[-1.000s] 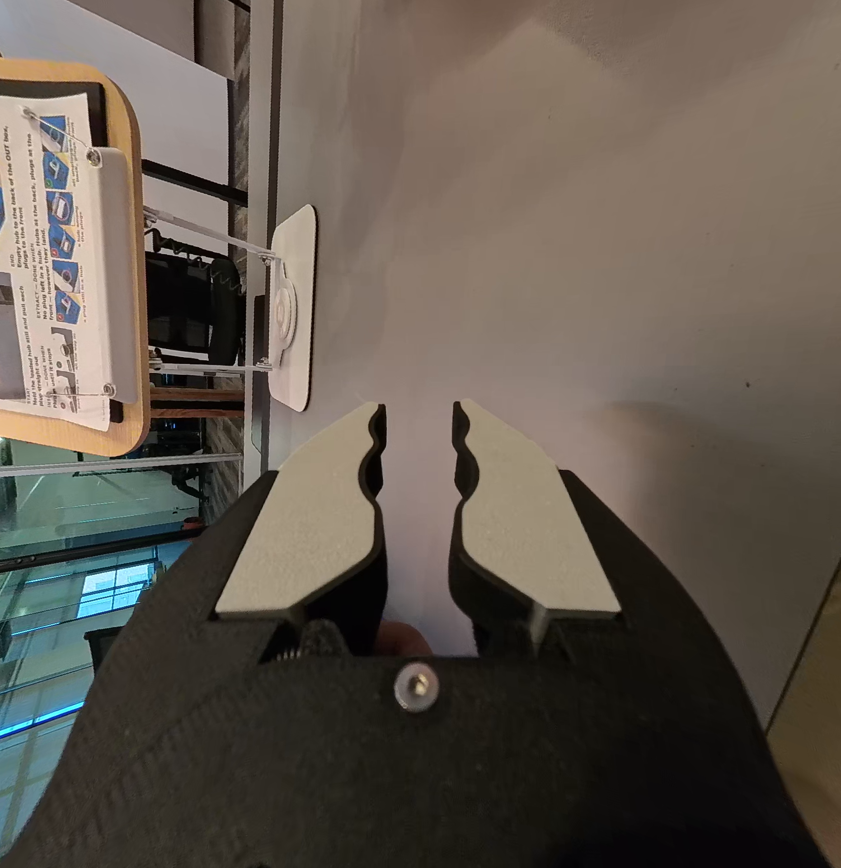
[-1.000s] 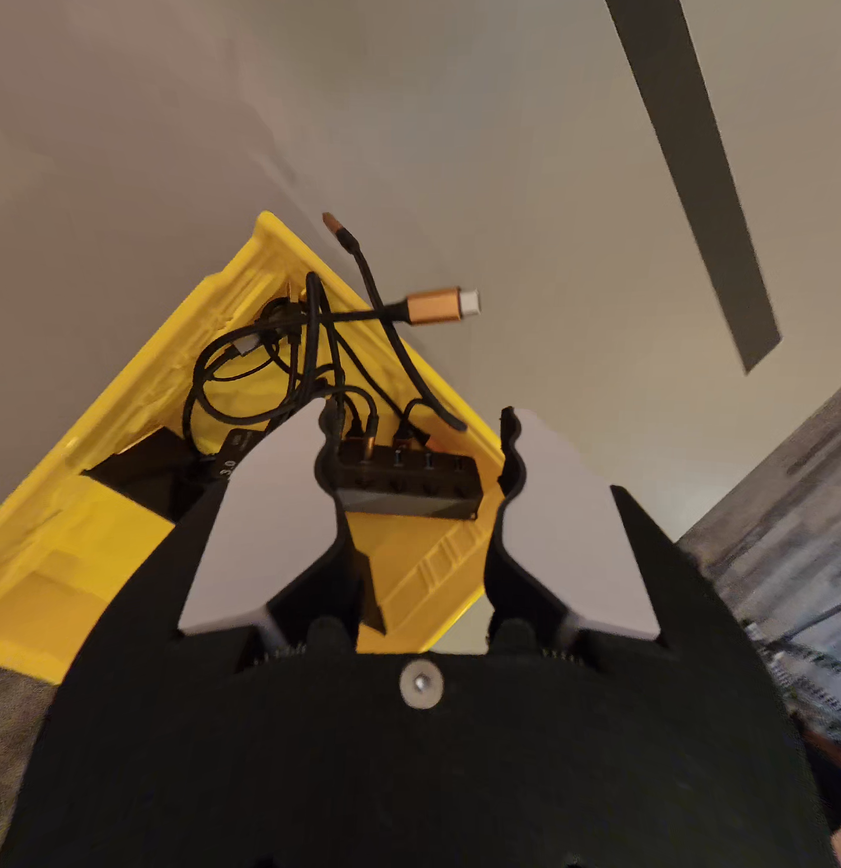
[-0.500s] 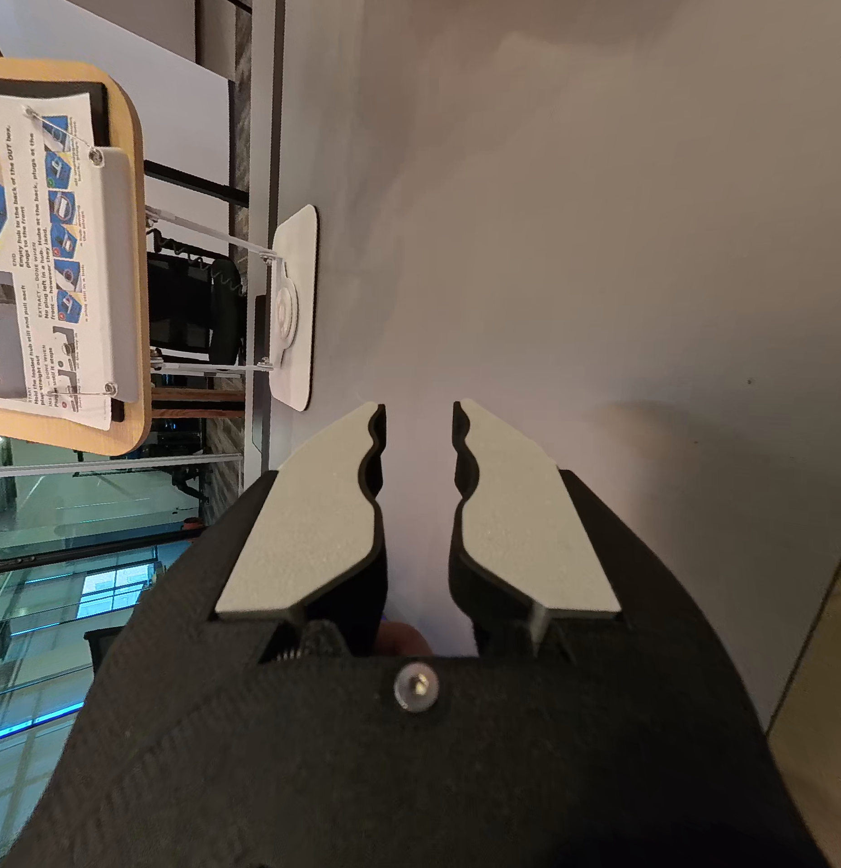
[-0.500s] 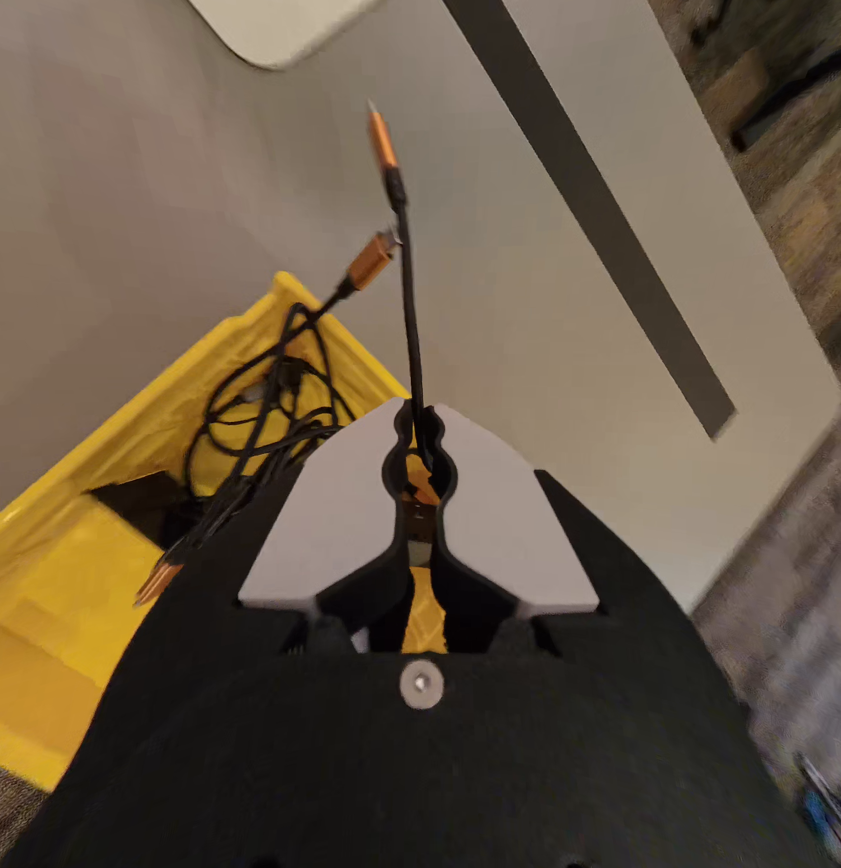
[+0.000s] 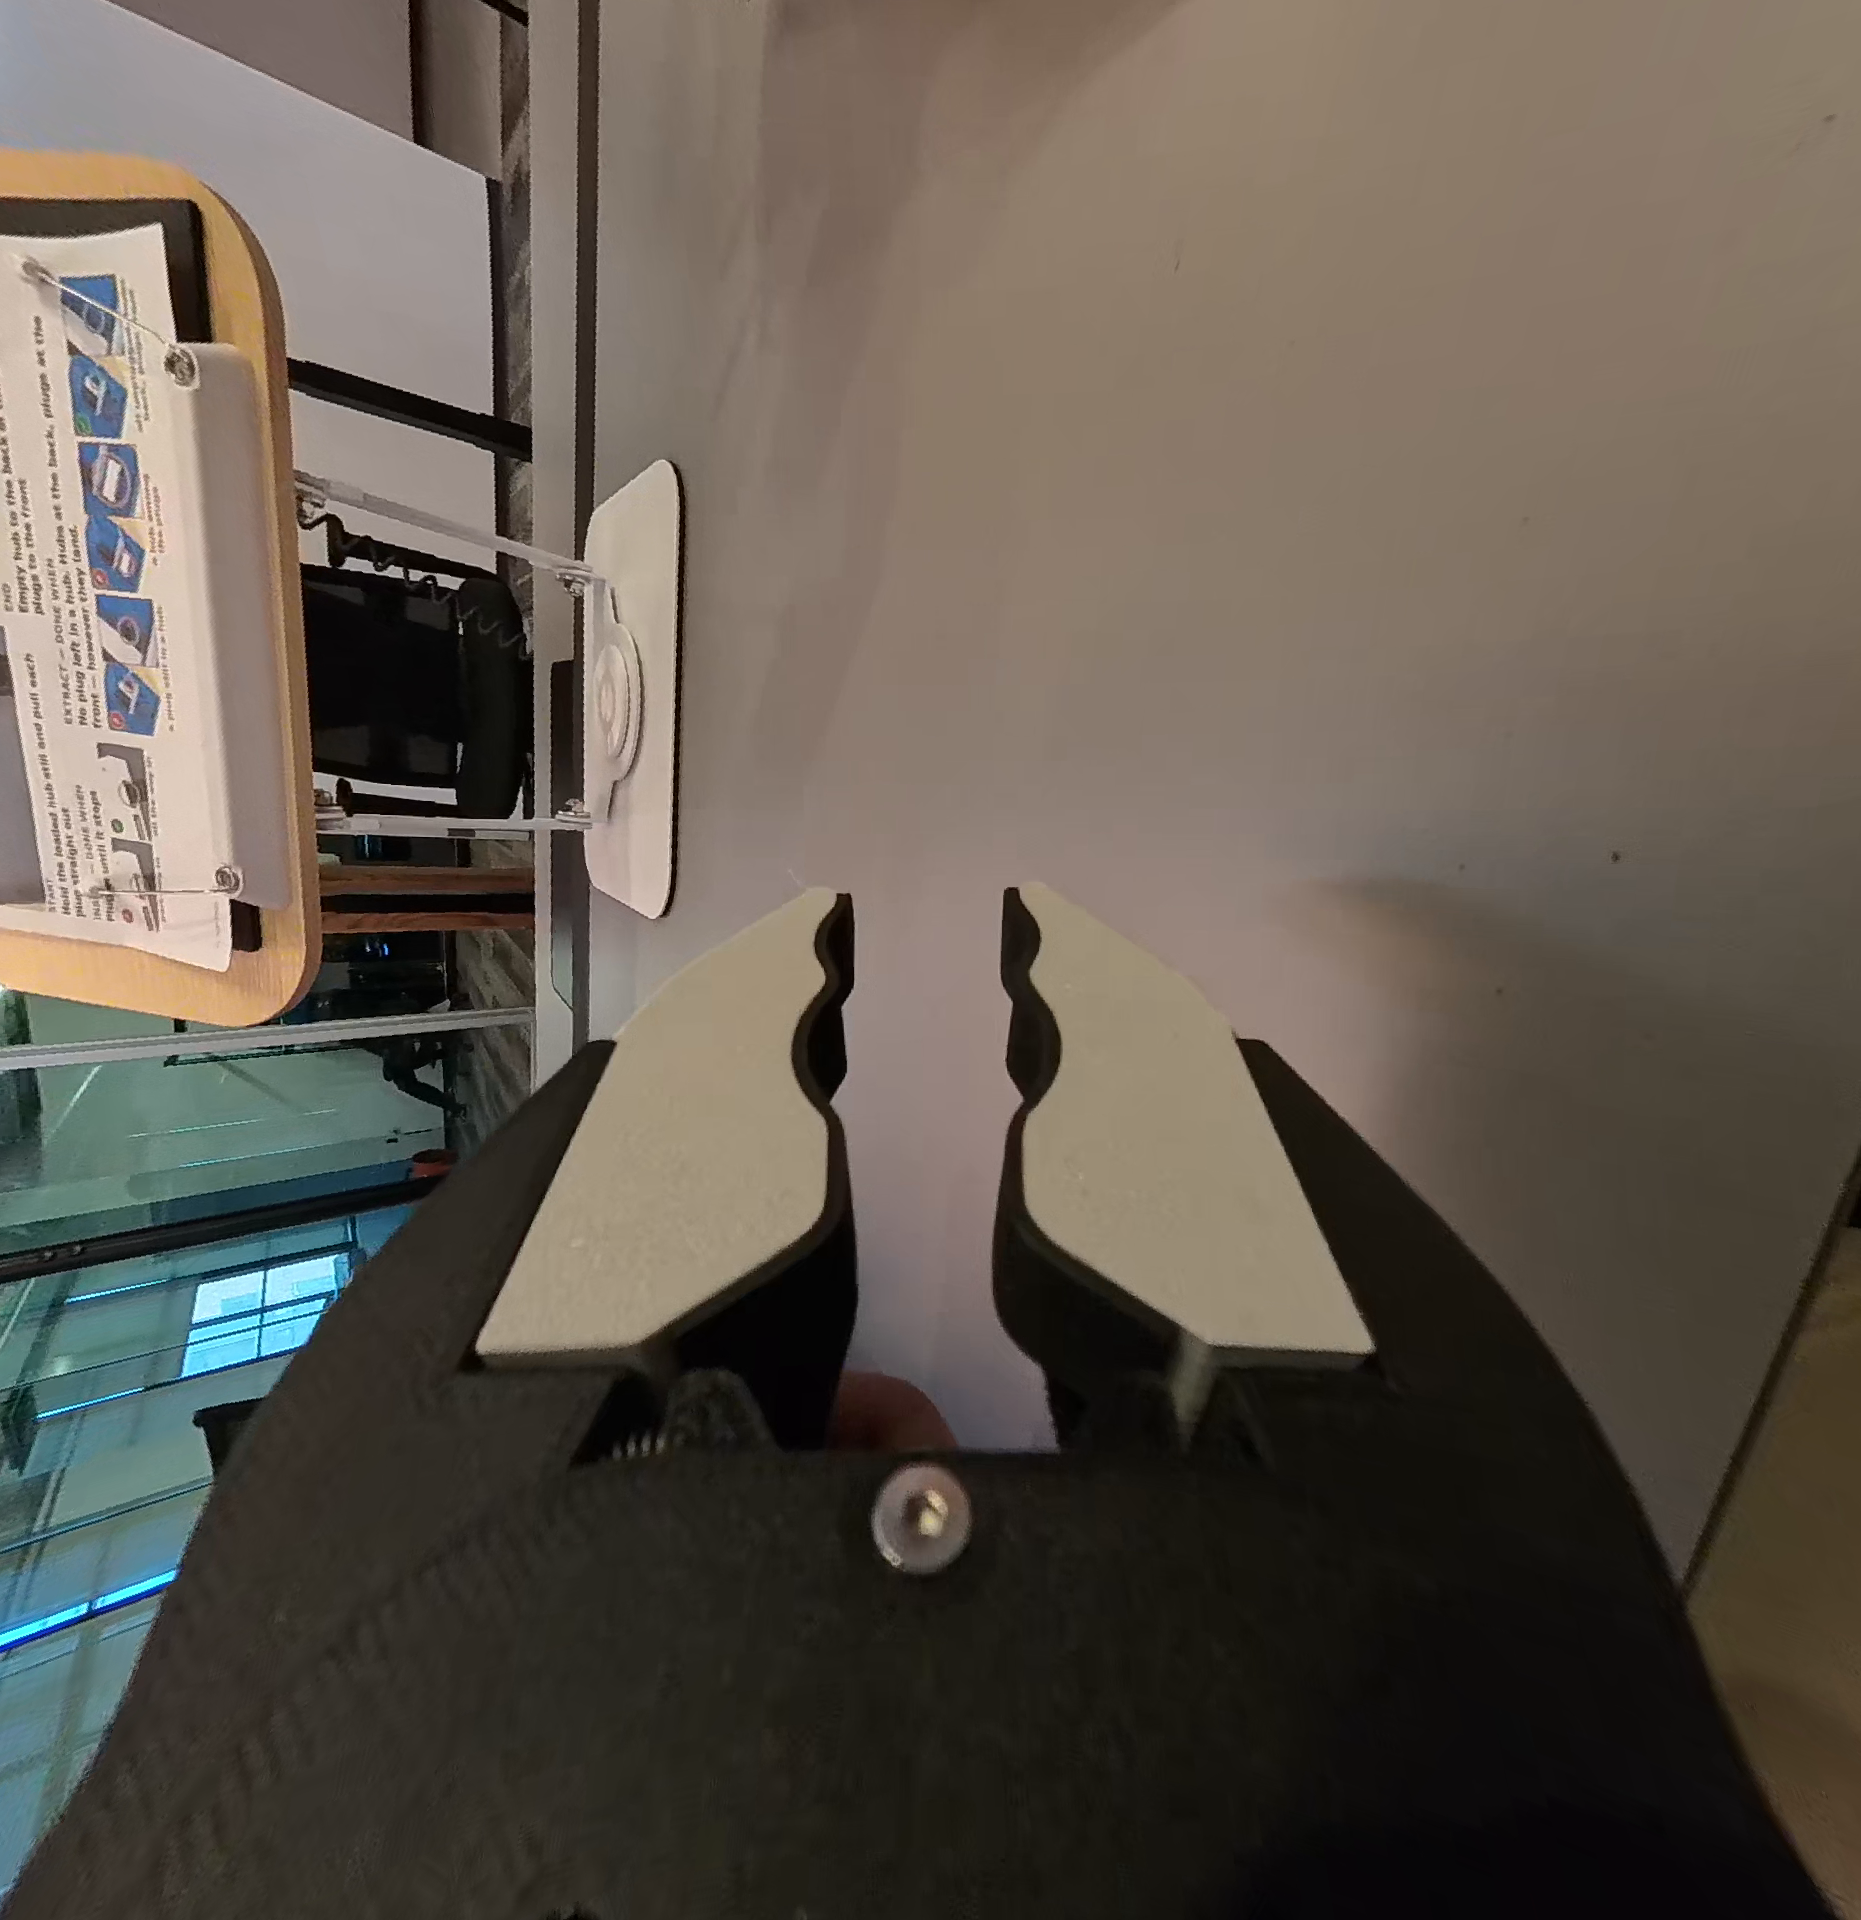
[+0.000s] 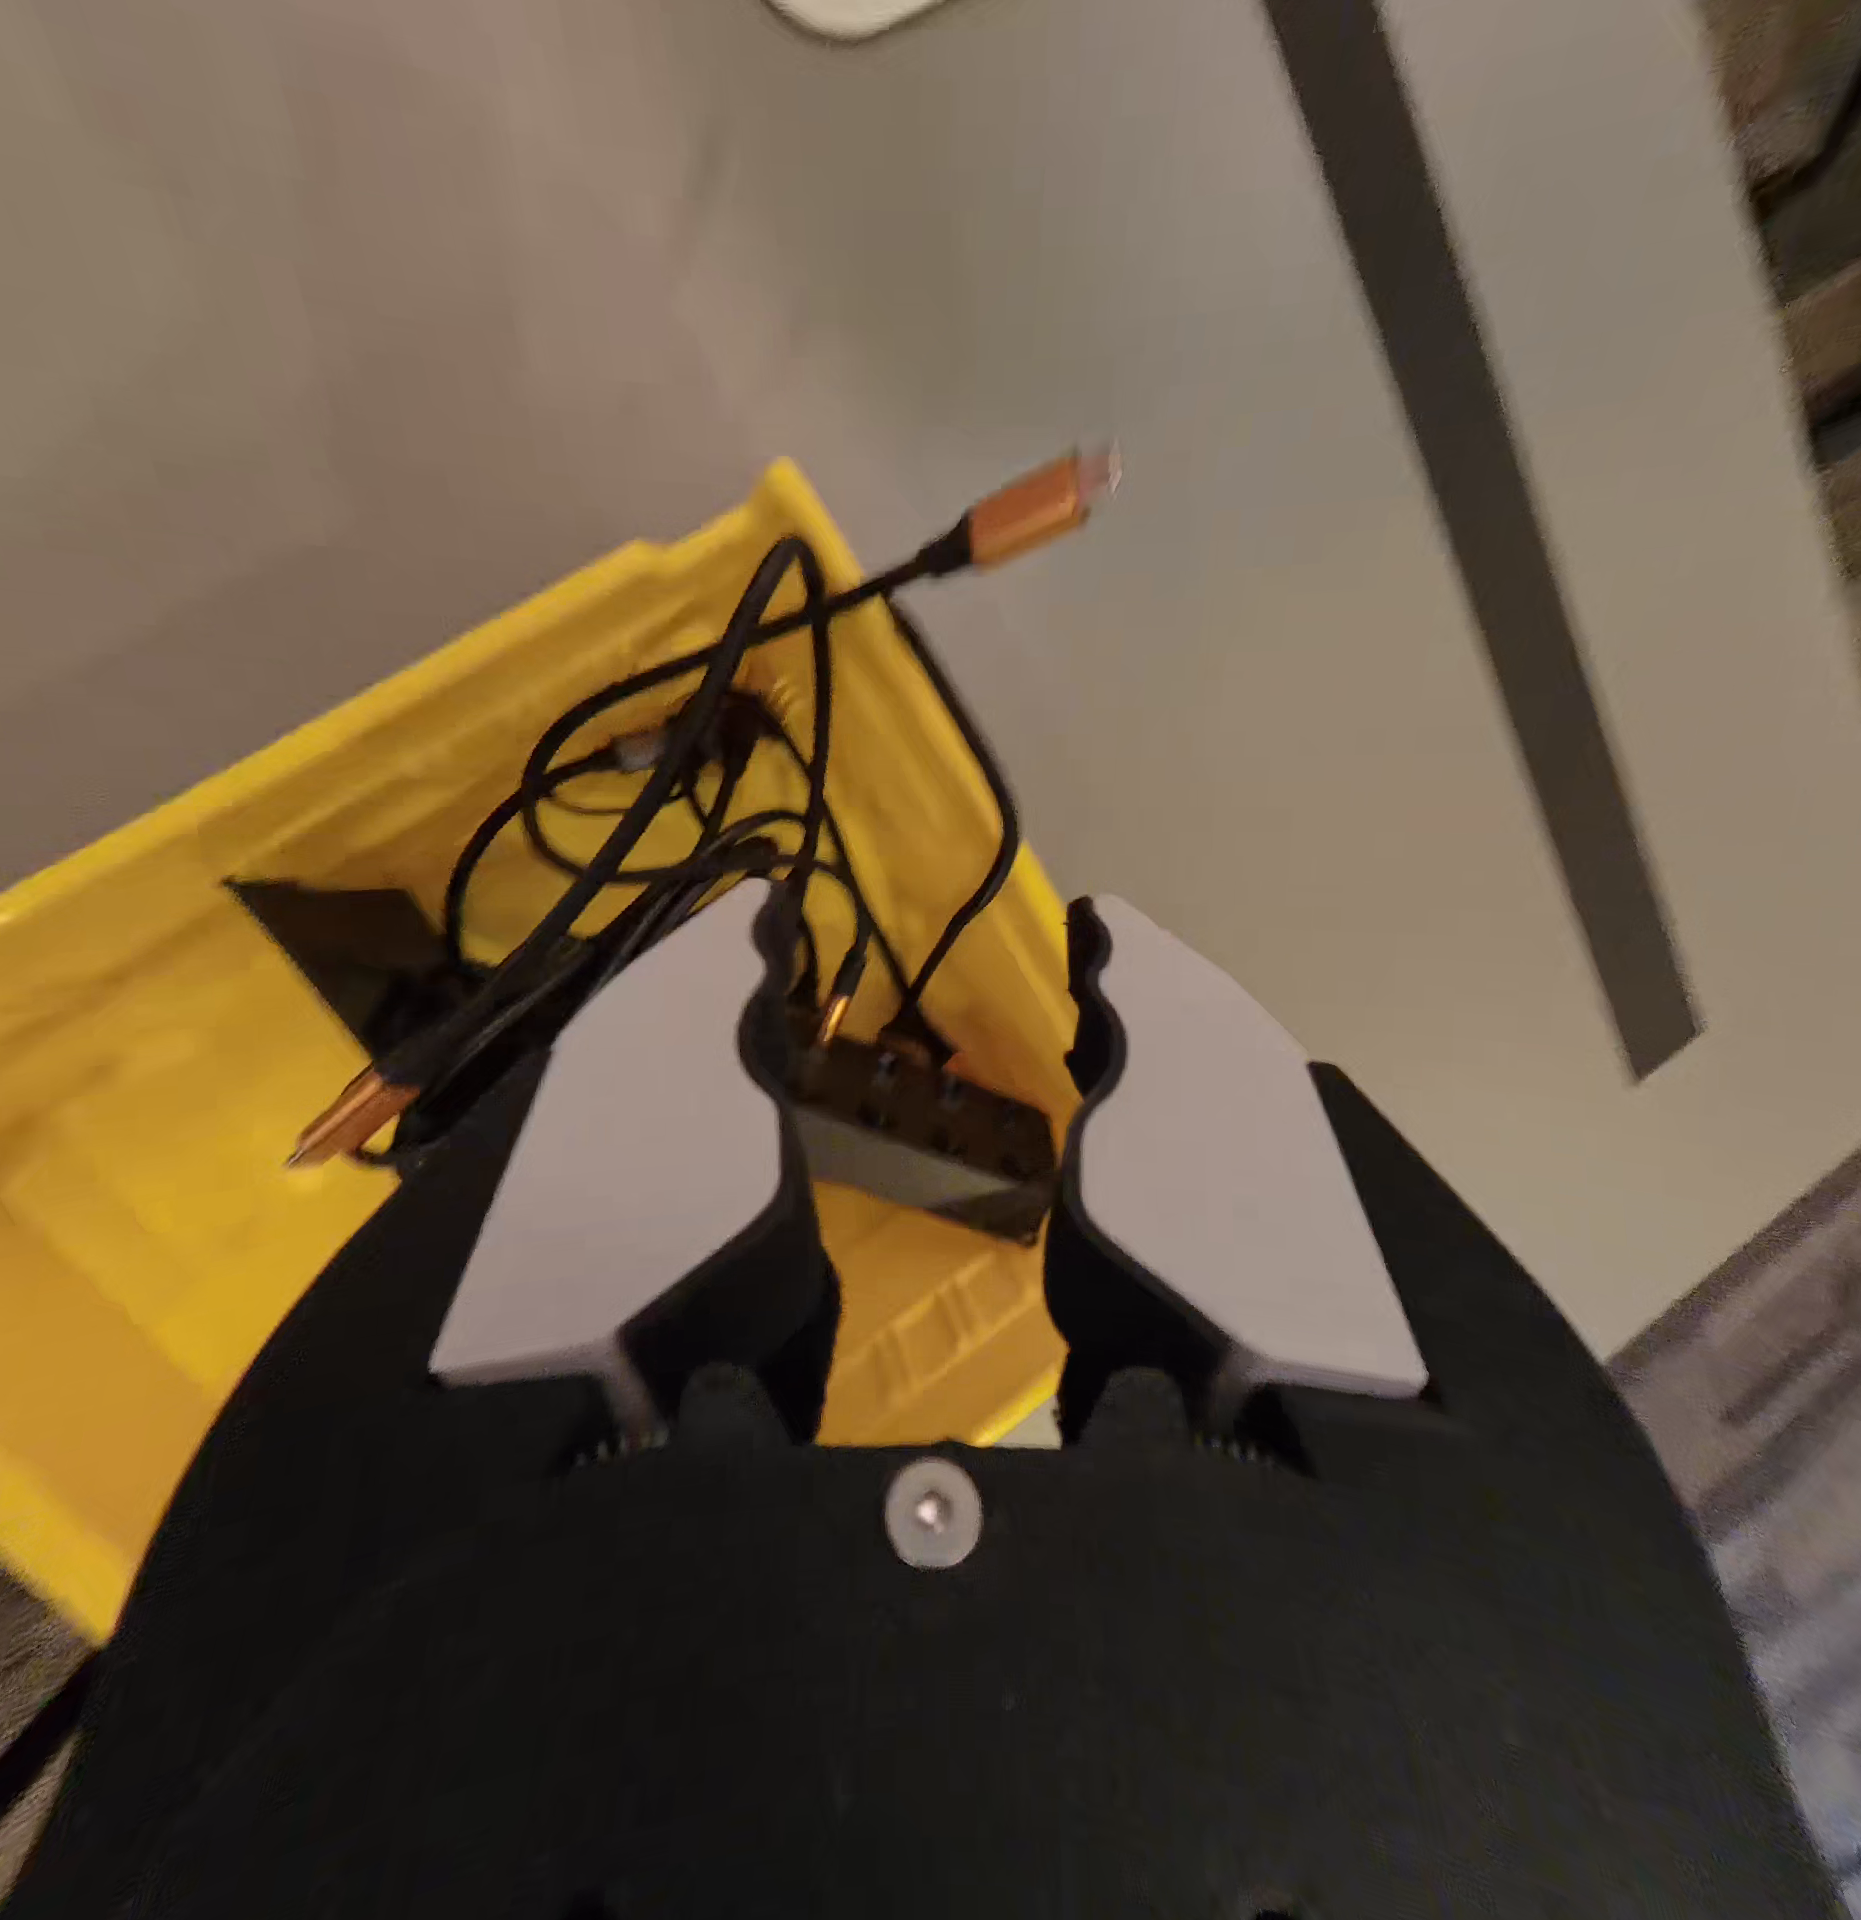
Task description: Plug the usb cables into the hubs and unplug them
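Since half a second ago the right gripper (image 6: 921,997) has let go of a cable; its jaws now gape over the hub (image 6: 921,1153) in the yellow bin (image 6: 178,997) near the tabletop (image 6: 1165,312) corner. Light, floppy cables (image 6: 697,790) snag; their stiff orange plug (image 6: 1025,511) suits gripping. The left gripper (image 5: 926,914), narrowly parted, holds nothing over bare tabletop.

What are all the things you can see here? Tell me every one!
Bin: one, yellow, on the table, holding hub and cables.
USB hub: one, black, inside the bin.
USB cables: several, black with copper-coloured plugs, tangled in the bin; one plug pokes out over the rim.
Table: one, light grey.
Dark strip: one, across the table.
Instruction sheet: one, white, on a wooden board.
Stand base: one, white, at the table edge.
Left gripper: open, empty.
Right gripper: open, above the hub.
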{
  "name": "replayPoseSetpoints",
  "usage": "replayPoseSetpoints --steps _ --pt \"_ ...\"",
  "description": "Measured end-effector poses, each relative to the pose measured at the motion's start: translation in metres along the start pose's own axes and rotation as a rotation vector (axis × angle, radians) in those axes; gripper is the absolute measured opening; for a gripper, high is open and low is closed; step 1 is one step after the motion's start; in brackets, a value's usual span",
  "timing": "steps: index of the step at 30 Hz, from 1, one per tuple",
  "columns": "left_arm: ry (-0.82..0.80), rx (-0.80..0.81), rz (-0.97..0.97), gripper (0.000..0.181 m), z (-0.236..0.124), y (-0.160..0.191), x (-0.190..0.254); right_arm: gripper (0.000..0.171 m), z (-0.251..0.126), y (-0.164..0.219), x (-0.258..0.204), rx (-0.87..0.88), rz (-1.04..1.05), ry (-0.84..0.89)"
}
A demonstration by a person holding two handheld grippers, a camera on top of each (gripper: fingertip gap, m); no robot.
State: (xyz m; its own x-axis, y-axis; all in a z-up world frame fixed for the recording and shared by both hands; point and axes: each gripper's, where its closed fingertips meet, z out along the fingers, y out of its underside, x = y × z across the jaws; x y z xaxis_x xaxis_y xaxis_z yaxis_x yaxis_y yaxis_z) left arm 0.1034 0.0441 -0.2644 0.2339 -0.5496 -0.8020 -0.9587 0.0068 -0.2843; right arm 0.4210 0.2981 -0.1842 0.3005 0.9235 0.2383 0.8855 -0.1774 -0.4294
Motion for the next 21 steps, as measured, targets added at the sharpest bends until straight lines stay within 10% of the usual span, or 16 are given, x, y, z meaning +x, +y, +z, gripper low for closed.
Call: replayPoseSetpoints --steps 10,21 --pt "-0.007 0.004 -0.005 0.027 -0.002 0.003 -0.003 0.004 0.040 -0.017 0.015 -0.097 -0.113 0.059" --pt "0.014 0.003 0.010 0.027 0.002 0.001 0.004 0.003 -0.003 0.028 -0.030 0.005 -0.157 -0.189"
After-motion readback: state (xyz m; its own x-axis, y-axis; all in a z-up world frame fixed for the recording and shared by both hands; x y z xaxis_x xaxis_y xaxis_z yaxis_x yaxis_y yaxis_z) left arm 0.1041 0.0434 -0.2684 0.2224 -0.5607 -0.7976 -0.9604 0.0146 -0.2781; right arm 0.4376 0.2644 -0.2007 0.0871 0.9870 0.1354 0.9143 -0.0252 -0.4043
